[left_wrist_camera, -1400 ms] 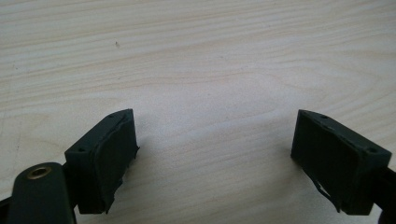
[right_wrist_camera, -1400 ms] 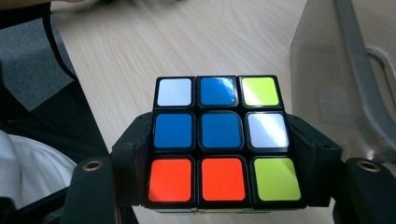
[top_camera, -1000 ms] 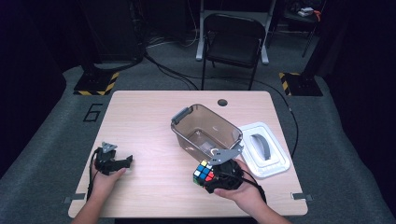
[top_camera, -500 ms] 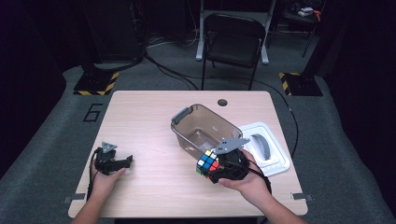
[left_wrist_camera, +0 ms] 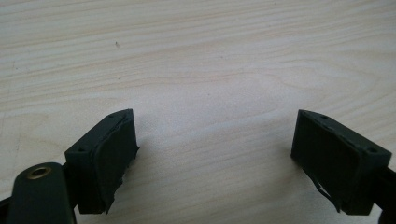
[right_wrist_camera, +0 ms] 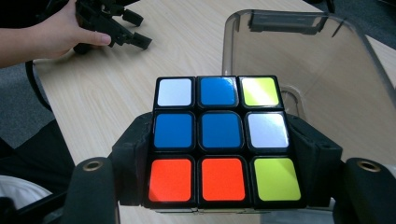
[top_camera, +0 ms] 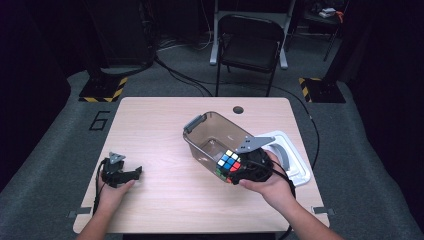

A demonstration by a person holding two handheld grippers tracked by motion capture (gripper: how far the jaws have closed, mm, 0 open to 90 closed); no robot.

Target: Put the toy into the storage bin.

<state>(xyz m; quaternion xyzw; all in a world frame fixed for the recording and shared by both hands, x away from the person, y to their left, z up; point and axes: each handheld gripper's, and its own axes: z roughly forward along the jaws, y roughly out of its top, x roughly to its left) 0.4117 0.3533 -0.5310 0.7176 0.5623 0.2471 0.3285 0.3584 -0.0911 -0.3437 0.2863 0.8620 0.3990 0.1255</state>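
A scrambled puzzle cube (top_camera: pixel 228 165) (right_wrist_camera: pixel 220 140) with white, blue, yellow and orange tiles sits between the jaws of my right gripper (top_camera: pixel 235 169) (right_wrist_camera: pixel 219 158), which is shut on it. The cube hangs just above the near rim of the clear brown plastic bin (top_camera: pixel 210 131) (right_wrist_camera: pixel 336 74) at the table's middle right. My left gripper (top_camera: pixel 131 174) (left_wrist_camera: pixel 219 158) rests on the wood at the near left, jaws wide open with nothing between them.
A white bin lid (top_camera: pixel 290 157) lies right of the bin, near the table's right edge. The light wooden table (top_camera: pixel 160 120) has a cable hole (top_camera: pixel 238 109) at the back. A black chair (top_camera: pixel 250 42) stands beyond the table.
My right gripper has lifted the cube off the table and carried it up and right, to the bin's near rim. The left gripper has stayed put.
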